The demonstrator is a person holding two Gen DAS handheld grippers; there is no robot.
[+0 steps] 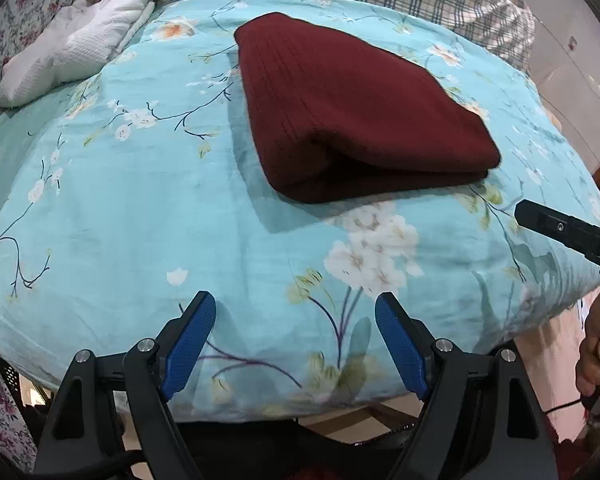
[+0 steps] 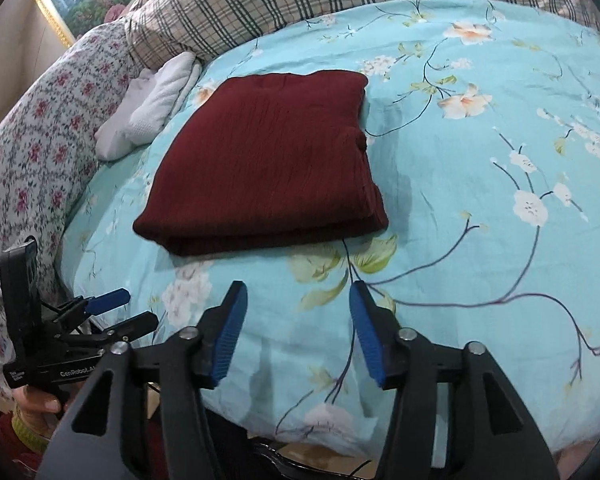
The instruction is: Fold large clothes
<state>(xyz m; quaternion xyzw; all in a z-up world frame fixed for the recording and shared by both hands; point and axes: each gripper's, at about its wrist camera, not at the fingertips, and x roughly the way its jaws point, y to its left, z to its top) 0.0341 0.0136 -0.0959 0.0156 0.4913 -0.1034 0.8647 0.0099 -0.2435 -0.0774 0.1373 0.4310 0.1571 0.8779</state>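
Observation:
A dark red knit garment (image 1: 352, 108) lies folded into a thick rectangle on the turquoise floral bedspread (image 1: 140, 208). It also shows in the right wrist view (image 2: 268, 164). My left gripper (image 1: 296, 304) is open and empty, held above the near edge of the bed, well short of the garment. My right gripper (image 2: 298, 292) is open and empty, also near the bed's front edge, below the garment. The left gripper shows from the side in the right wrist view (image 2: 130, 310), at the lower left. The right gripper's body (image 1: 572, 232) shows at the right edge of the left wrist view.
A white textured pillow (image 1: 72, 44) lies at the far left of the bed; it also shows in the right wrist view (image 2: 152, 108). A plaid blanket (image 2: 280, 4) is bunched along the far side. A pink-flowered cloth (image 2: 40, 148) lies on the left.

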